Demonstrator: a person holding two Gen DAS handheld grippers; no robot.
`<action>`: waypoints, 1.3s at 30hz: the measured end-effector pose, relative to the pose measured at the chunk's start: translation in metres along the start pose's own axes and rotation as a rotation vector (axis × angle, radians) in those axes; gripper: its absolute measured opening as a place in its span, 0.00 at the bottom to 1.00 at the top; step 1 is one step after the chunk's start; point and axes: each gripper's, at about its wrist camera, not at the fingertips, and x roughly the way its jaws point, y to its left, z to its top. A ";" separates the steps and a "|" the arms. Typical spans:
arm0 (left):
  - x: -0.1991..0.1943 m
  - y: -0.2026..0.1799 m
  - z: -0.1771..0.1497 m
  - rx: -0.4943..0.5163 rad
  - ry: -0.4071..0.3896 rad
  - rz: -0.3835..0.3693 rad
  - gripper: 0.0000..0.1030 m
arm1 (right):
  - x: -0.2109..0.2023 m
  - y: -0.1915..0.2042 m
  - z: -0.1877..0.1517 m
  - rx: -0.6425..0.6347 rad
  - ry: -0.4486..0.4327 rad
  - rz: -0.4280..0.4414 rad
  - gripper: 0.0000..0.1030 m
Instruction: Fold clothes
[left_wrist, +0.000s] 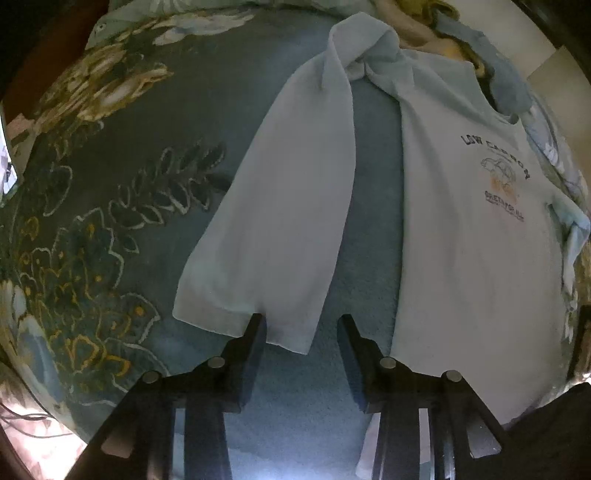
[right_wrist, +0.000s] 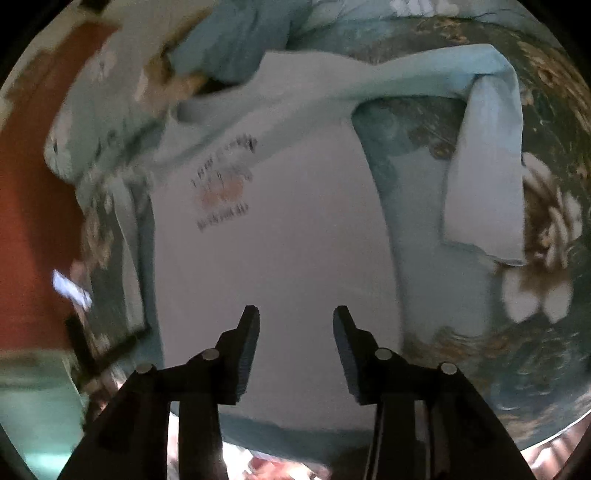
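Dim; rt view motion-blurred.

Both wrist views look down close, sharing shirt (left_wrist: 461, 240) (right view blurred, probably lower).

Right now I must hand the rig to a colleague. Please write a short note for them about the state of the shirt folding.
Left hand-held gripper: open, holding nothing, tips at the cuff of the long sleeve.
Right hand-held gripper: open, holding nothing, over the lower body of the shirt; its view is blurred.
White shirt: lies print side up on the floral bedspread. This sleeve runs down beside the body, with bedspread showing between them. The other sleeve is bunched at the far edge.
Done: shirt laid out; no fold visible.
Left: probably fold the sleeves in, then the body.
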 end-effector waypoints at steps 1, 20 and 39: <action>-0.001 0.000 -0.001 -0.006 -0.011 0.007 0.34 | 0.002 0.005 -0.001 0.008 -0.028 0.008 0.42; -0.160 0.143 0.168 -0.308 -0.495 -0.032 0.04 | 0.016 0.007 -0.004 0.042 -0.046 0.027 0.44; -0.065 0.222 0.239 -0.497 -0.203 0.298 0.05 | -0.022 -0.064 0.008 0.190 -0.130 -0.015 0.44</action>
